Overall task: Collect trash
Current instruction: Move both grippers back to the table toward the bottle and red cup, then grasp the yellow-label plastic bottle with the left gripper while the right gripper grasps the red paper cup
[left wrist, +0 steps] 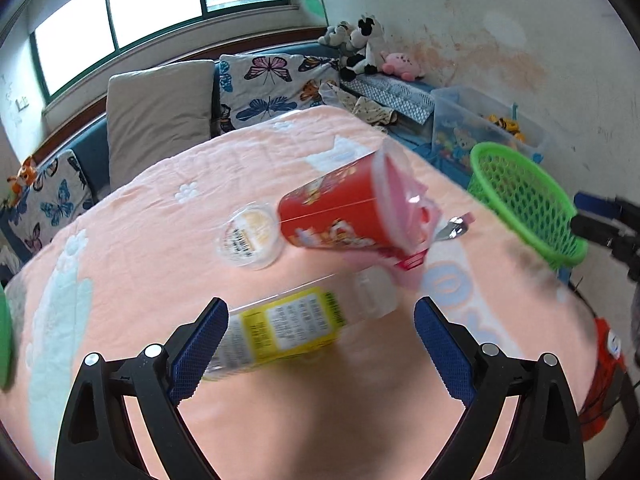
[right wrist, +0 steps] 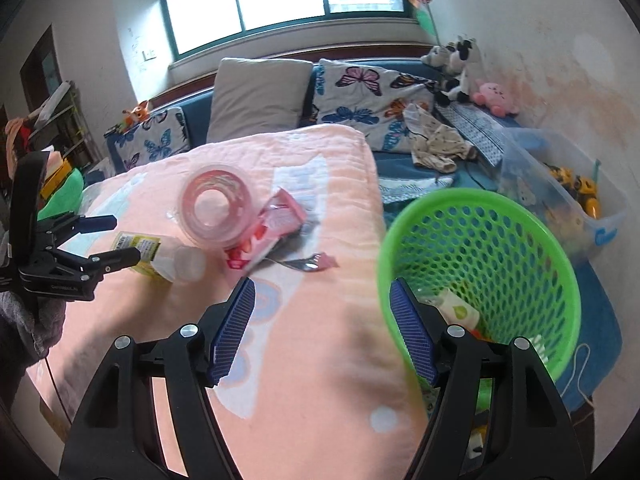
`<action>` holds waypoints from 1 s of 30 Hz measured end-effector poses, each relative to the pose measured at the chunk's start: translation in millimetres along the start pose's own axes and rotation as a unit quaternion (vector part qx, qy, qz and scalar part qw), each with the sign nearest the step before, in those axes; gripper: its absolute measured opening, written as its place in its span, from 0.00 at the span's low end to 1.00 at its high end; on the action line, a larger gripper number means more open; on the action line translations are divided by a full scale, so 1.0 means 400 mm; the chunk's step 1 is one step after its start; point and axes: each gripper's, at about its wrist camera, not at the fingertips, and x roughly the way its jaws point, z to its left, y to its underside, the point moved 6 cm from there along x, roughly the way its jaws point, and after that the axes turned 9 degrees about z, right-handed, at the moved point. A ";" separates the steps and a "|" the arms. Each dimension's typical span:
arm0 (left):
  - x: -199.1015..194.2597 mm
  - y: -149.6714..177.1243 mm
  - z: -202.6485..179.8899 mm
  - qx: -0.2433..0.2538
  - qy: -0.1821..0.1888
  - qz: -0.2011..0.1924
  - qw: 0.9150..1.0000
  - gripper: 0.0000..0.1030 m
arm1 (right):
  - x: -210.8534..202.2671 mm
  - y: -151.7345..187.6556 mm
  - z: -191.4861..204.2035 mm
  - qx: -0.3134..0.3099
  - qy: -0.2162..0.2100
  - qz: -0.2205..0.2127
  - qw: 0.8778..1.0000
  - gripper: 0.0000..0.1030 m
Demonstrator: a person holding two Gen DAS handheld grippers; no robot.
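On the pink blanket lie a clear bottle with a yellow label (left wrist: 292, 328), a red cup on its side (left wrist: 340, 212), a small round lidded tub (left wrist: 250, 236), a pink wrapper (right wrist: 276, 224) and a metal fork (right wrist: 300, 264). My left gripper (left wrist: 320, 344) is open, its fingers on either side of the bottle; it also shows in the right wrist view (right wrist: 120, 240). My right gripper (right wrist: 322, 328) is open, its right finger (right wrist: 412, 336) against the rim of the green mesh basket (right wrist: 480, 248), which holds some trash. The basket (left wrist: 524, 204) appears at right in the left wrist view.
Butterfly pillows (right wrist: 360, 96) and a grey cushion (right wrist: 256, 96) line the back. Plush toys (right wrist: 460, 64) sit in the corner. A clear bin of toys (right wrist: 568, 192) stands at right beside the wall. The blanket's edge drops off near the basket.
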 end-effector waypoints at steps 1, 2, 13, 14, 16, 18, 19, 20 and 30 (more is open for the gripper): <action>0.004 0.002 0.007 0.008 -0.002 0.002 1.000 0.89 | 0.005 -0.004 0.011 -0.003 -0.001 0.001 1.000 0.68; 0.010 0.004 0.014 0.017 -0.004 0.005 1.000 0.90 | 0.010 -0.009 0.021 -0.006 -0.001 0.003 1.000 0.69; 0.091 0.011 0.077 0.062 0.017 0.041 0.997 0.90 | 0.070 -0.031 0.077 -0.023 -0.001 0.023 0.999 0.69; 0.098 0.011 0.077 0.070 0.020 0.045 0.996 0.90 | 0.074 -0.033 0.081 -0.024 -0.002 0.025 0.999 0.69; 0.108 0.008 0.074 0.083 0.025 0.047 0.995 0.90 | 0.085 -0.037 0.085 -0.024 -0.005 0.031 0.999 0.69; 0.120 0.007 0.071 0.100 0.029 0.053 0.993 0.90 | 0.094 -0.042 0.091 -0.027 -0.005 0.035 0.999 0.69; 0.124 0.007 0.070 0.105 0.030 0.054 0.993 0.90 | 0.097 -0.045 0.094 -0.028 -0.007 0.036 0.999 0.69; 0.129 0.006 0.068 0.111 0.033 0.057 0.992 0.90 | 0.101 -0.048 0.099 -0.029 -0.011 0.039 0.999 0.70; 0.148 0.015 0.057 0.133 0.044 0.070 0.988 0.84 | 0.145 -0.083 0.140 -0.053 -0.042 0.054 0.996 0.76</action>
